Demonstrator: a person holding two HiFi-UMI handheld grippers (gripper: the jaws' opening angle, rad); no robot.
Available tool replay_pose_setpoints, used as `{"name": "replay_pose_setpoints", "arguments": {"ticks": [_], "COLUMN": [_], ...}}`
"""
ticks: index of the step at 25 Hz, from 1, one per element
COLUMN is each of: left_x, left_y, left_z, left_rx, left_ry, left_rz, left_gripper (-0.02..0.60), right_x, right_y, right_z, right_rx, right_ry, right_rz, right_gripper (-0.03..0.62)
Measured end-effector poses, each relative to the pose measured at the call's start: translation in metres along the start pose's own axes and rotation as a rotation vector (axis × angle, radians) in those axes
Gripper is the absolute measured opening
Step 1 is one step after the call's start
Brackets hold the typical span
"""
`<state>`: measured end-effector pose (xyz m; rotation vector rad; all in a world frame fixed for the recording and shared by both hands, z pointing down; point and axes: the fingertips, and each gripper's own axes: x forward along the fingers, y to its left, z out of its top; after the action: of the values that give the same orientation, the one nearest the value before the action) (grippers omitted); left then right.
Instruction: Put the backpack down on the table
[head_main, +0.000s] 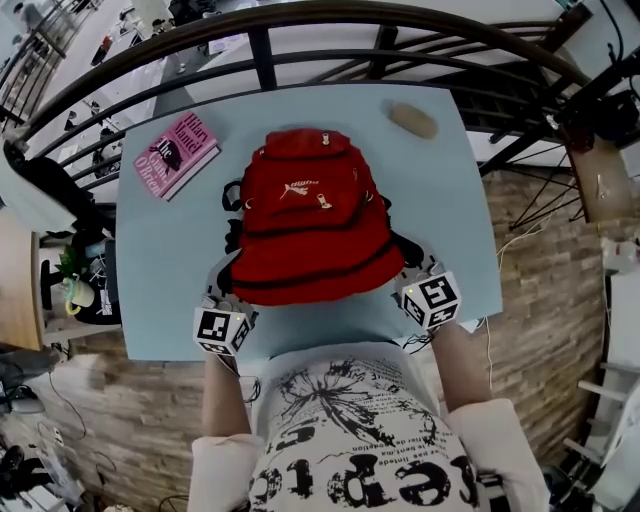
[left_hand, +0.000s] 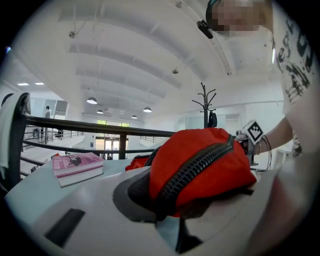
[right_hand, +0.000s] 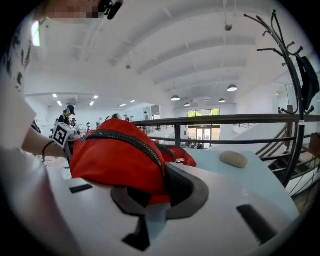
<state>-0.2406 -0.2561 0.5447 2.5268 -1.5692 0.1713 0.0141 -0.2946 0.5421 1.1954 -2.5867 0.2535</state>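
Head view: backpack (head_main: 305, 225) lies front-up on the table (head_main: 160, 290), bottom end between the two tongs, top pointing away from them. Left tongs (head_main: 224, 290) pinch its near left corner, right tongs (head_main: 408, 264) the near right corner. Both gripper views agree: jaws almost fully together, each nipping a fold of red fabric next to the zip. Left tongs grip at (left_hand: 165, 210), right at (right_hand: 150, 197).

Step in hand, as I read it: settle the held end, then let go. Most of the bag looks down already; can't tell if the pinched end touches the tabletop. To do it well:
- lower both sides level so the bag doesn't twist
- open the jaws only once the fabric goes slack
- pull straight back, clear of the straps under the corners
- bag end sits near the table edge by the tongs, so don't drag it back

Materials: backpack is soft red woven cloth, domed, black coil zips, metal pullers, black straps. Table smooth, pale blue, flat. Book (head_main: 178, 152) beyond the left tongs, outward: pink, glossy cover. Stone (head_main: 413, 120) well beyond the right tongs: tan, rounded, matte.
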Motion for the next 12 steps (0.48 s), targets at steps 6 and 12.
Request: {"name": "replay_pose_setpoints", "arguments": {"ticks": [6,12], "left_x": [-0.012,-0.02], "left_y": [0.0,-0.005], "left_z": [-0.031,-0.056], "left_rx": [-0.009,-0.017], "left_ry": [0.043,0.057], "left_rz": [-0.028,-0.065], "left_gripper": [0.029,0.029], "right_x": [-0.005,-0.01], "right_y": [0.016,0.025], "right_z": [-0.037,-0.058], "right_rx": [0.052,0.057], "right_ry": [0.04,0.015], "right_rz": [-0.03,-0.073], "right_gripper": [0.03,0.032]}}
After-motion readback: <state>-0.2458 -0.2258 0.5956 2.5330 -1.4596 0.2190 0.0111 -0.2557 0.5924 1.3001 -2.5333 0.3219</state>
